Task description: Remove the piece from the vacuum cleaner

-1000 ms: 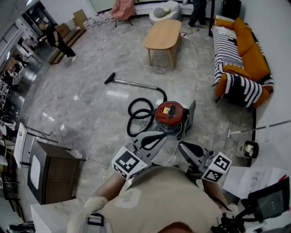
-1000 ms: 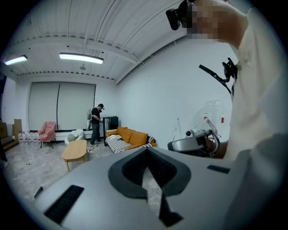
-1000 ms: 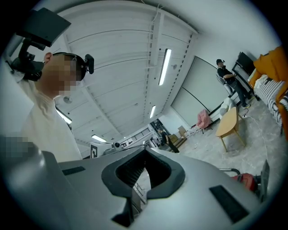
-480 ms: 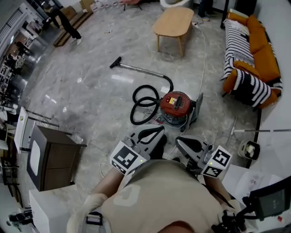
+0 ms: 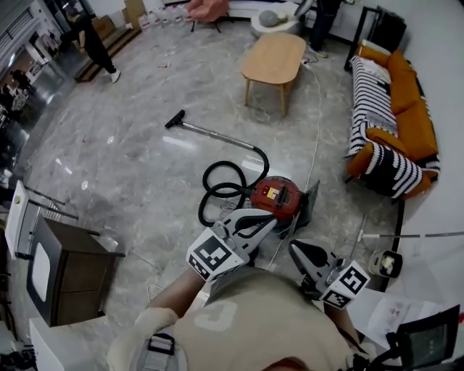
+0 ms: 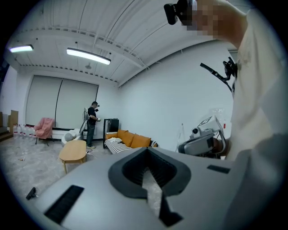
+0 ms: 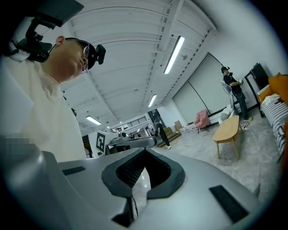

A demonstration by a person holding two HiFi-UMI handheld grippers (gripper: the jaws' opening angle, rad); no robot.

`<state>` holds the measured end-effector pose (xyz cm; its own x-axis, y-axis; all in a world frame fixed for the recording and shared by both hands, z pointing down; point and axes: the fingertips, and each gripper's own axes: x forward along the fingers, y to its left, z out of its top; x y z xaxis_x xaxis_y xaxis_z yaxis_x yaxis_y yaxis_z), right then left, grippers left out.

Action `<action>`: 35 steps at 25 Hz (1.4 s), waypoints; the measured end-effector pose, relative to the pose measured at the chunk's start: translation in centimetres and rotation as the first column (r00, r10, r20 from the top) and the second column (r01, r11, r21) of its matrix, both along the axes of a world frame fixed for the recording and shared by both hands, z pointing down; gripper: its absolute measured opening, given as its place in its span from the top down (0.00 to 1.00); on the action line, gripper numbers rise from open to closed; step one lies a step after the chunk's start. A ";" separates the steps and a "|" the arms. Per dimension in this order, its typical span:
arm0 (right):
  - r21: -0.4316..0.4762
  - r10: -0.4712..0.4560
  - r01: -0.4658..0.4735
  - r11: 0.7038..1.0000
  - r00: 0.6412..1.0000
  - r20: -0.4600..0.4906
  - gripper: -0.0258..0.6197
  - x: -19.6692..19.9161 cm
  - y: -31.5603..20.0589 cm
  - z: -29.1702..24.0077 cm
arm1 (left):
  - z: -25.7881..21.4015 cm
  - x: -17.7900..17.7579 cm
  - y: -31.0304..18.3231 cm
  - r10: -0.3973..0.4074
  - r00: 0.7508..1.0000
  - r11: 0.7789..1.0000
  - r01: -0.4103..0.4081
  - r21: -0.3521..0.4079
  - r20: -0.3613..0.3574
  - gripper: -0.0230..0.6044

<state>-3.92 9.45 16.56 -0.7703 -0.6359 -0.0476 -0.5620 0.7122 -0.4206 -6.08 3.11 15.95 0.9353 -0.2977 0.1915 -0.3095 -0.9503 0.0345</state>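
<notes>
Head view: vacuum cleaner wand [image 5: 217,135] lies pointing upper-left.

I can read no words or numbers. The yellow label [image 5: 272,193] on the vacuum cleaner [image 5: 284,203] is too small; my left gripper [image 5: 270,221] and right gripper [image 5: 296,248] carry only black-and-white square markers.

i'm looking at a big open hall dressed up as a living room: an orange sofa [image 5: 406,123] with striped throws, a wooden coffee table [image 5: 274,59], a pink armchair [image 5: 206,9] and a red vacuum cleaner [image 5: 275,197] on a glossy stone-look floor [image 5: 130,167]. the ribbed white ceiling with strip lights [image 6: 88,56] and another person [image 5: 90,43] farther off make it read as a studio or lab, not a real home.
</notes>
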 end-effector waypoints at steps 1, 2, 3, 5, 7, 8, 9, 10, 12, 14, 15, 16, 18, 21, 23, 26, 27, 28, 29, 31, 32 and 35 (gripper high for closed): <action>0.007 0.003 -0.003 1.000 1.000 -0.006 0.96 -0.6 -1.0 -0.2 | 0.0 -0.4 -1.0 0.009 1.000 1.000 -0.009 -0.006 -0.003 0.96; 0.012 0.004 -0.004 1.000 1.000 -0.012 0.96 -1.2 -2.0 -0.3 | 0.0 -0.8 -1.9 0.017 1.000 1.000 -0.017 -0.012 -0.005 0.96; 0.014 0.007 -0.006 1.000 1.000 -0.017 0.96 -1.8 -3.0 -0.4 | 0.1 -1.2 -2.8 0.024 1.000 1.000 -0.024 -0.017 -0.008 0.96; 0.010 0.010 -0.010 1.000 1.000 -0.030 0.96 -2.5 -4.5 -0.3 | 0.3 -1.6 -4.2 0.033 0.999 0.999 -0.033 -0.022 -0.018 0.96; 0.005 0.002 -0.002 1.000 1.000 -0.031 0.96 -3.5 -5.7 -0.4 | 0.2 -2.8 -5.3 0.016 0.999 1.000 -0.017 -0.021 -0.028 0.96; 0.002 -0.007 0.007 1.000 1.000 -0.028 0.96 -4.2 -6.3 -0.5 | -0.1 -3.8 -5.8 -0.001 0.999 1.000 0.001 -0.017 -0.032 0.96; -0.002 -0.018 0.018 1.000 1.000 -0.026 0.96 -5.0 -7.0 -0.7 | -0.3 -4.9 -6.4 -0.021 0.999 1.000 0.020 -0.014 -0.035 0.96; -0.007 -0.029 0.028 1.000 0.999 -0.027 0.96 -5.7 -7.6 -0.7 | -0.4 -5.9 -7.0 -0.040 0.999 0.999 0.039 -0.012 -0.036 0.96; -0.010 -0.055 0.055 0.998 0.998 -0.037 0.96 -6.9 -8.8 -0.8 | -0.5 -7.4 -8.0 -0.073 0.997 0.997 0.073 -0.016 -0.029 0.96; 0.004 -0.096 0.097 0.995 0.994 -0.052 0.96 -8.2 -9.6 -0.8 | -0.6 -8.6 -8.8 -0.102 0.994 0.995 0.101 -0.019 -0.033 0.96; 0.015 -0.120 0.121 0.993 0.991 -0.059 0.96 -9.1 -10.0 -0.8 | -0.7 -9.3 -9.2 -0.117 0.992 0.993 0.117 -0.014 -0.038 0.96; 0.024 -0.144 0.146 0.989 0.987 -0.065 0.96 -10.0 -10.4 -0.9 | -0.9 -10.2 -9.6 -0.134 0.990 0.991 0.134 -0.004 -0.045 0.96; 0.033 -0.182 0.185 0.982 0.980 -0.075 0.96 -11.4 -11.0 -1.2 | -1.3 -11.7 -10.1 -0.168 0.984 0.986 0.168 0.010 -0.053 0.96; 0.037 -0.200 0.205 0.978 0.974 -0.102 0.96 -12.0 -11.6 -1.5 | -1.5 -12.4 -10.5 -0.195 0.980 0.981 0.196 0.005 -0.047 0.96; 0.043 -0.202 0.209 0.977 0.971 -0.131 0.96 -12.1 -12.0 -1.3 | -1.2 -12.3 -10.9 -0.200 0.979 0.980 0.200 0.002 -0.037 0.96; 0.052 -0.217 0.228 0.972 0.963 -0.158 0.96 -12.5 -13.4 -0.9 | -1.0 -12.5 -12.4 -0.206 0.978 0.979 0.206 0.004 -0.035 0.96; 0.055 -0.222 0.234 0.971 0.961 -0.164 0.96 -12.6 -14.0 -0.9 | -0.9 -12.5 -13.0 -0.209 0.977 0.978 0.209 0.003 -0.035 0.96; 0.058 -0.224 0.236 0.970 0.960 -0.168 0.96 -12.6 -14.5 -0.9 | -0.8 -12.6 -13.5 -0.212 0.977 0.977 0.212 0.000 -0.034 0.96; 0.058 -0.223 0.236 0.970 0.960 -0.172 0.96 -12.6 -14.8 -0.7 | -0.5 -12.7 -13.8 -0.214 0.976 0.977 0.214 -0.005 -0.030 0.96; 0.049 -0.214 0.226 0.973 0.961 -0.176 0.96 -12.6 -15.3 -0.4 | -0.1 -12.9 -14.2 -0.212 0.977 0.977 0.212 -0.020 -0.017 0.96; 0.043 -0.206 0.217 0.975 0.962 -0.180 0.96 -12.6 -15.5 -0.2 | 0.1 -12.9 -14.3 -0.208 0.978 0.978 0.207 -0.026 -0.012 0.96; 0.034 -0.175 0.185 0.982 0.964 -0.202 0.96 -12.1 -16.3 0.4 | 0.5 -12.4 -15.1 -0.195 0.981 0.980 0.195 -0.030 -0.009 0.96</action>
